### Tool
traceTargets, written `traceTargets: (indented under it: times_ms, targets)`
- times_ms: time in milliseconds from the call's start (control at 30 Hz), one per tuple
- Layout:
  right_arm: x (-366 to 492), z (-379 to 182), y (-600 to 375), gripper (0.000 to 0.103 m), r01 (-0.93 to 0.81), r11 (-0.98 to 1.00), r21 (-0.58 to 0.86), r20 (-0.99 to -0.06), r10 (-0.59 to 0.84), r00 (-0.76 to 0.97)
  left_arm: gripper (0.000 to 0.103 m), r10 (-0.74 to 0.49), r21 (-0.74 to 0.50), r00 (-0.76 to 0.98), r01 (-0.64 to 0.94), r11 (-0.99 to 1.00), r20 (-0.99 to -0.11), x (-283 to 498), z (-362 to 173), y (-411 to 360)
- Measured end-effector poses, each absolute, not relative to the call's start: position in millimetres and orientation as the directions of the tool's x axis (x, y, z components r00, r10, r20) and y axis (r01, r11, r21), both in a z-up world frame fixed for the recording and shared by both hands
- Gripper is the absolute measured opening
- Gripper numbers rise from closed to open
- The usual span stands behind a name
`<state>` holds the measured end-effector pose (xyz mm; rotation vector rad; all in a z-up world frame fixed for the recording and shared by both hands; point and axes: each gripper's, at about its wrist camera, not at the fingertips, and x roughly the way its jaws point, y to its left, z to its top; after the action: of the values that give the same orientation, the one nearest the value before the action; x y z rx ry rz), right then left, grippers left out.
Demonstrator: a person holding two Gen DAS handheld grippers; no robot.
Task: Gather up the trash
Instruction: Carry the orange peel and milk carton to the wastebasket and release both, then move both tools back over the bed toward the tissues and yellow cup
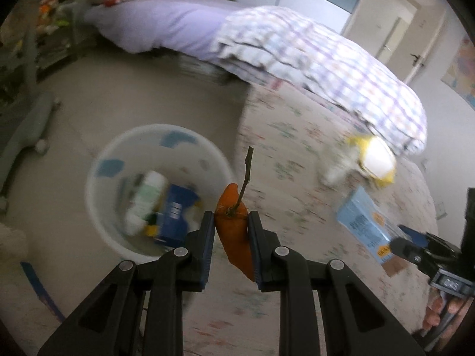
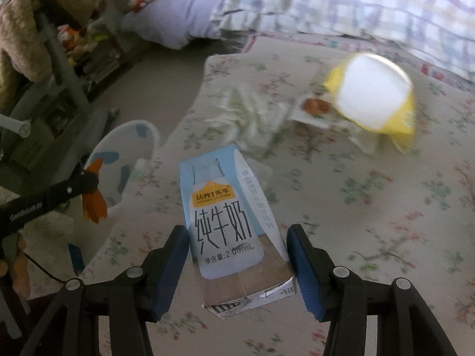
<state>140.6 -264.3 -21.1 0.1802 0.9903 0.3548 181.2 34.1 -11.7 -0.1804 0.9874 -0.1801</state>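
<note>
Left fingers (image 1: 231, 222) clamped on orange peel (image 1: 234, 231); carry toward 10 o'clock until over white bin (image 1: 98, 207) before releasing; right fingers (image 2: 237, 255) apart, straddling milk carton (image 2: 231, 222) on bed (image 2: 386, 222).

Soft, even daylight fills both views, with faint shadows. Motion blur smears the bed (image 1: 297, 124) and white bin (image 1: 157, 190) — the milk carton (image 2: 234, 231) stays sharp. The yellow-rimmed lid (image 2: 374, 95) glares white. Fisheye bending darkens the corners.
</note>
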Motion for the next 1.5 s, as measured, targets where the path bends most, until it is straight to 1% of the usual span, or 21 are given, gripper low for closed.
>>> traceTargets:
  times_ms: [133, 267, 300, 367, 400, 433, 500, 633, 733, 933, 1100, 1133, 1167, 1200, 1233, 1500]
  targets:
    - [151.1, -17.0, -242.4, 0.060, -0.246, 0.918, 0.310, -0.772, 0.394, 0.498, 0.024, -0.164, -0.187, 0.566, 0.018, 0.982, -0.808, 194.1, -14.9, 60.8]
    - [161.1, -14.9, -222.9, 0.060, -0.273, 0.907, 0.321, -0.760, 0.418, 0.497, 0.025, -0.129, -0.164, 0.579, -0.009, 0.986, -0.805, 203.8, -17.7, 78.1]
    - [163.7, -15.2, -219.2, 0.060, -0.277, 0.906, 0.321, -0.761, 0.421, 0.494, 0.027, -0.118, -0.155, 0.576, -0.015, 0.988, -0.809, 205.5, -18.7, 81.3]
    - [170.2, -16.6, -209.7, 0.060, -0.286, 0.903, 0.321, -0.762, 0.426, 0.488, 0.047, -0.105, -0.145, 0.540, -0.032, 0.989, -0.835, 212.0, -24.0, 89.1]
    - [173.6, -17.8, -204.8, 0.060, -0.289, 0.902, 0.321, -0.764, 0.427, 0.484, 0.064, -0.098, -0.146, 0.528, -0.051, 0.988, -0.843, 212.9, -26.2, 95.0]
    - [176.5, -18.9, -201.3, 0.060, -0.291, 0.902, 0.319, -0.766, 0.426, 0.481, 0.072, -0.082, -0.143, 0.534, -0.074, 0.987, -0.841, 211.5, -26.6, 100.0]
    - [184.0, -21.5, -190.5, 0.060, -0.296, 0.902, 0.315, -0.769, 0.425, 0.477, 0.077, -0.057, -0.135, 0.537, -0.107, 0.985, -0.842, 208.6, -25.6, 111.3]
    - [199.0, -28.0, -170.2, 0.060, -0.300, 0.894, 0.334, -0.770, 0.442, 0.460, 0.091, -0.019, -0.114, 0.532, -0.147, 0.983, -0.846, 198.2, -24.7, 129.3]
    - [208.5, -33.4, -151.2, 0.060, -0.303, 0.886, 0.351, -0.774, 0.457, 0.438, 0.091, 0.002, -0.096, 0.529, -0.157, 0.983, -0.849, 190.5, -26.8, 137.6]
    - [223.2, -39.8, -112.1, 0.060, -0.323, 0.885, 0.336, -0.785, 0.452, 0.423, 0.092, 0.030, -0.066, 0.520, -0.164, 0.984, -0.854, 179.5, -31.7, 150.6]
    - [231.7, -46.6, -93.4, 0.061, -0.325, 0.880, 0.347, -0.779, 0.463, 0.424, 0.092, 0.014, -0.098, 0.522, -0.185, 0.978, -0.853, 173.2, -29.7, 163.7]
    - [233.0, -47.6, -92.3, 0.063, -0.323, 0.878, 0.353, -0.775, 0.468, 0.425, 0.093, 0.012, -0.103, 0.526, -0.187, 0.977, -0.851, 172.5, -28.2, 165.5]
    - [233.9, -48.2, -91.7, 0.068, -0.321, 0.877, 0.359, -0.773, 0.472, 0.425, 0.093, 0.010, -0.106, 0.529, -0.189, 0.976, -0.849, 172.0, -26.9, 166.2]
    - [234.2, -48.0, -91.6, 0.081, -0.314, 0.877, 0.363, -0.770, 0.472, 0.428, 0.096, 0.005, -0.112, 0.532, -0.188, 0.976, -0.847, 171.1, -25.4, 167.0]
    - [233.3, -46.8, -93.0, 0.089, -0.307, 0.878, 0.368, -0.765, 0.474, 0.436, 0.099, 0.001, -0.117, 0.534, -0.188, 0.975, -0.846, 170.5, -23.9, 167.4]
    - [209.1, -32.0, -123.5, 0.089, -0.269, 0.907, 0.324, -0.782, 0.416, 0.465, 0.100, -0.031, -0.142, 0.534, -0.168, 0.976, -0.845, 164.7, -13.7, 157.3]
